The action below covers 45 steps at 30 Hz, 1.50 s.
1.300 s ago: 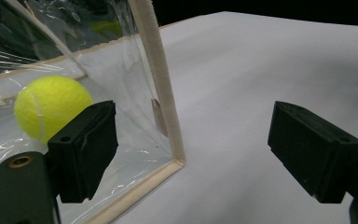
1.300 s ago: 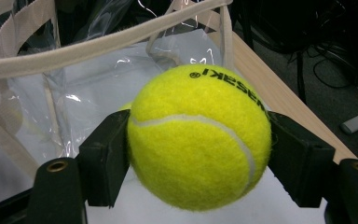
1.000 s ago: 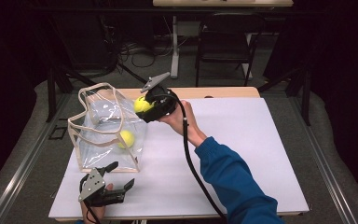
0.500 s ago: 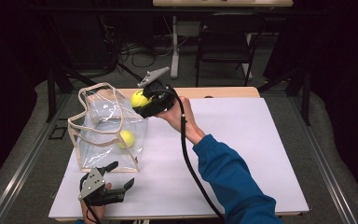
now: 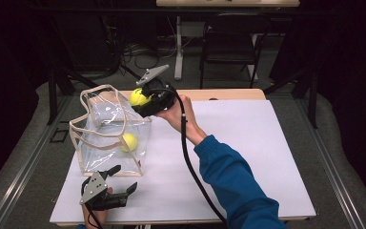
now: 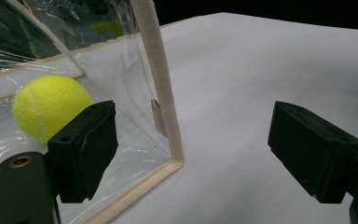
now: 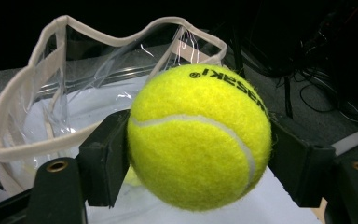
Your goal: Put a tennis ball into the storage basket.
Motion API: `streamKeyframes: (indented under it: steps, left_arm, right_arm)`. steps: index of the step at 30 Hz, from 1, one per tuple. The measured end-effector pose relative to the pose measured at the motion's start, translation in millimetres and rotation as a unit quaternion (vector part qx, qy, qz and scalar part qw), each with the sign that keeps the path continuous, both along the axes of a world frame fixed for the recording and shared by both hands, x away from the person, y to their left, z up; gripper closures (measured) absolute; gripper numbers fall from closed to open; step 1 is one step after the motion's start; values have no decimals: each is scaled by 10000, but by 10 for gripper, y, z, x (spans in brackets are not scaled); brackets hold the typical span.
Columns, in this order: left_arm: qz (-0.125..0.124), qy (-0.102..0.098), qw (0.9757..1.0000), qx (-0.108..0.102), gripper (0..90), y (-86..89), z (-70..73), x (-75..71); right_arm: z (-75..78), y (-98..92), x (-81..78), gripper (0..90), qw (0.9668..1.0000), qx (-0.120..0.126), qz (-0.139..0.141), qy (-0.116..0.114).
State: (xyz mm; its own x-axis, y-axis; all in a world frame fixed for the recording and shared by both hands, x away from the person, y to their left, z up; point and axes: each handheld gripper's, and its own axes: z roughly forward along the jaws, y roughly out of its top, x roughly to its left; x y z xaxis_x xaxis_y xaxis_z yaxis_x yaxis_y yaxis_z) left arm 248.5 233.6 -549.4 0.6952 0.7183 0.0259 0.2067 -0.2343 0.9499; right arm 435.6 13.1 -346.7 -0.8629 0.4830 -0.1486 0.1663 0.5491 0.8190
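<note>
- The desk (image 5: 267,157) has a white top, with a strip of bare wood (image 5: 228,94) along its far edge.
- A dark folding chair (image 5: 232,43) stands on the floor beyond the desk.
- A white post (image 5: 178,47) rises beside the chair, under a second, pale desk (image 5: 228,3) at the top of the high view.
- Cables (image 5: 138,50) lie tangled on the grey floor (image 5: 43,114) left of the post.
- A metal rail (image 5: 24,167) runs along the floor left of the desk, and another (image 5: 336,162) on the right.
- The room behind is dark.
</note>
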Motion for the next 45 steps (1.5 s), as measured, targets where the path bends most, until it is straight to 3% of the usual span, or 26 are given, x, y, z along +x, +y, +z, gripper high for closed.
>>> streamKeyframes:
  steps: [4, 22, 25, 28, 45]
  left_arm:
    - [-11, 8, 10000, -4, 160, -4, 0, -2]
    - [-11, 30, 10000, -69, 159, 1, -9, 2]
    - [-9, 34, 10000, -77, 161, 3, -7, -8]
    - [-16, -43, 10000, -43, 160, 5, 11, -16]
    - [-36, -3, 10000, -76, 160, 17, 2, -4]
  right_arm:
    - [40, 25, -1, 270, 9999, 113, 41, -22]
    - [172, 170, -1, 270, 9997, 89, 135, -157]
    - [193, 172, -41, 270, 9996, 193, 154, -162]
    - [197, 197, -49, 270, 9997, 107, 135, -200]
    - [187, 317, -44, 269, 9993, 194, 224, -215]
